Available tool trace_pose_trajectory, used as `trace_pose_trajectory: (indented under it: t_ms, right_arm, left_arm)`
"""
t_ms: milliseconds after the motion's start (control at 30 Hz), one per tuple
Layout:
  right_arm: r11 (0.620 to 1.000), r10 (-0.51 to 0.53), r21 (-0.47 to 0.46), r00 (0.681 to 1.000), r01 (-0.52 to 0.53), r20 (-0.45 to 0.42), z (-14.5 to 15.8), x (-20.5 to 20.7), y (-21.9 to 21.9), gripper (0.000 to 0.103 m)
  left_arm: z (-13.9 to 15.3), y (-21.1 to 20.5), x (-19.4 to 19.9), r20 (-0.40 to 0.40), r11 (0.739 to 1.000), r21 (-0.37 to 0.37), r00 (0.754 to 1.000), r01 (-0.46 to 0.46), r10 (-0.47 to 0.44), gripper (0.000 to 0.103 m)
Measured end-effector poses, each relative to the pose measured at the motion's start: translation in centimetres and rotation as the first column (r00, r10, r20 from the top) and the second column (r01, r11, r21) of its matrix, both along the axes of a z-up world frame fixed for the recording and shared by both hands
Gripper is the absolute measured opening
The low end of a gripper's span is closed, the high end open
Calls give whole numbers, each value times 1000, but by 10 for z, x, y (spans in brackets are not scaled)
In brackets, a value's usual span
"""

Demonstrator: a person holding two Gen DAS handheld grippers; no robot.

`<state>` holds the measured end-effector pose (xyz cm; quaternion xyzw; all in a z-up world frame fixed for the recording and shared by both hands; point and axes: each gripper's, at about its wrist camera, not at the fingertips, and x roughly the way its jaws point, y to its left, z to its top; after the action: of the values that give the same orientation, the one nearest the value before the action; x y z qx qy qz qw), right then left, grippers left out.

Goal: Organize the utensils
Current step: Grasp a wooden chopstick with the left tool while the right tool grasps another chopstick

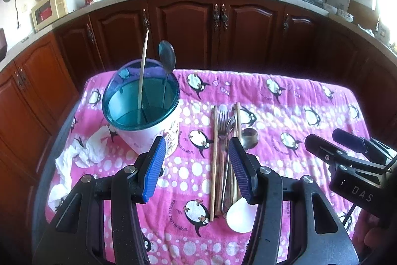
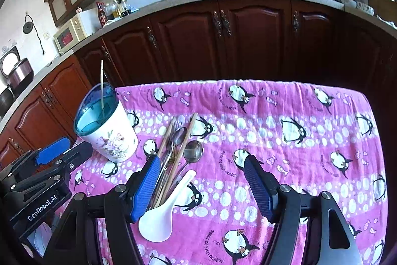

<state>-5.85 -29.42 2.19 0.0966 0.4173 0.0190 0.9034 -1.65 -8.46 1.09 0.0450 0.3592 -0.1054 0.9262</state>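
A white floral utensil holder with a blue rim stands at the table's left. One chopstick and a metal spoon stand in it. On the cloth lie chopsticks, a fork, metal spoons and a white soup spoon. My left gripper is open and empty, held above the loose utensils. My right gripper is open and empty, just right of the utensil pile.
A pink penguin-print cloth covers the table. Crumpled white tissue lies left of the holder. Dark wooden cabinets and a counter with a stove stand beyond the table's far edge.
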Motion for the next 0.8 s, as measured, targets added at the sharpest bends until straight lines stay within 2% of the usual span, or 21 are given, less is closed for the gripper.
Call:
trace_pose_trajectory:
  t_ms: [133,300,500,567,733,800]
  right_arm:
    - [1000,4,16,1000,-4,-29,-12,6,-2,68]
    - [999,14,41,998,-12,-66,-28,14,-5,68]
    - [992,53,115,993,-41,-109,-49,27,-10,67]
    - [987,77,153,989,-57,-126,-58,33,-8,56]
    - [973,103,219,982,-67,-156,-75,55,-8,46]
    - [971,110,226,981,-73,-159,-78,65,-8,45]
  left_arm:
    - [-11,7,7,-34,1000,-28,999,4,-5,52]
    - [-28,29,17,-124,988,-150,991,29,-47,52]
    - [-50,42,23,-193,979,-197,978,44,-83,52]
    - [-58,42,26,-221,976,-213,972,36,-84,52]
    - [-69,34,33,-241,978,-206,966,43,-93,52]
    - [-72,30,36,-247,977,-211,964,45,-98,52]
